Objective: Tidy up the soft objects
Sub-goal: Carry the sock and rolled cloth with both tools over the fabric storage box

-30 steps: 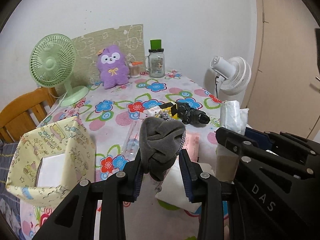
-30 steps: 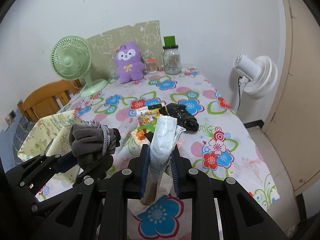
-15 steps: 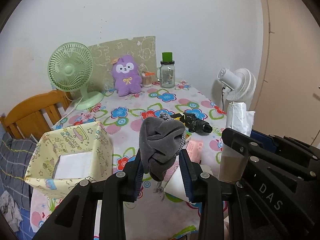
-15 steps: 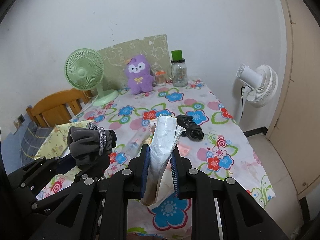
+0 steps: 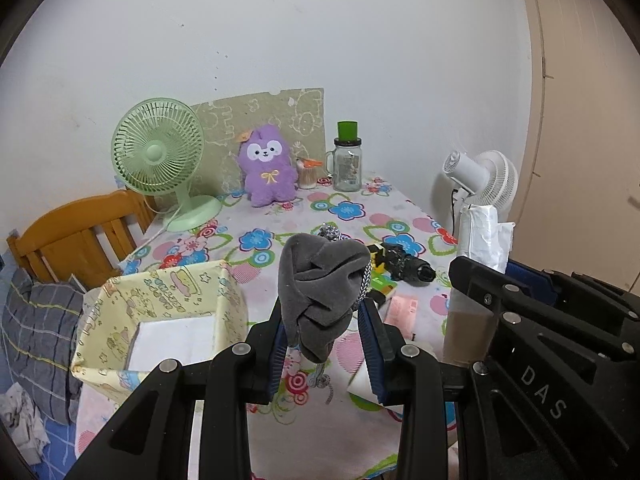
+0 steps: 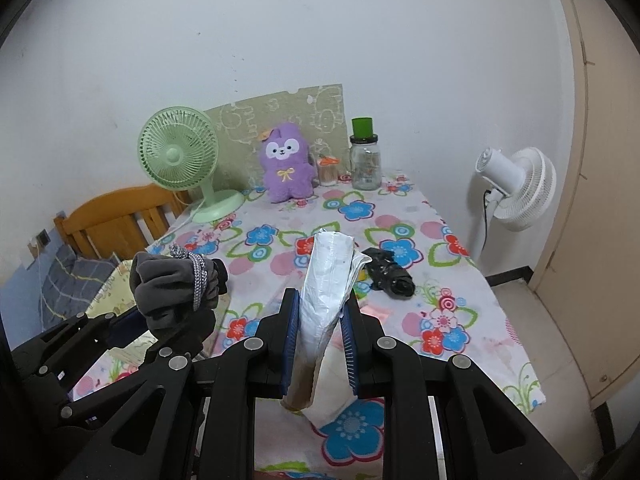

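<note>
Gray cloth bundle [image 5: 320,296] sits clamped in the left claw [image 5: 326,344]; the right claw [image 6: 320,344] grips a white packet [image 6: 326,280].

open-topped yellow fabric box [image 5: 160,300] low on the left with bare tablecloth [image 5: 344,208] beyond it, black bundle [image 6: 390,276] and small packets [image 5: 402,308] cluttering mid-table right, green fan [image 5: 158,148], purple plush [image 5: 268,170] and glass jar [image 5: 347,162] lining the back wall, white fan [image 6: 516,188] off the right edge
</note>
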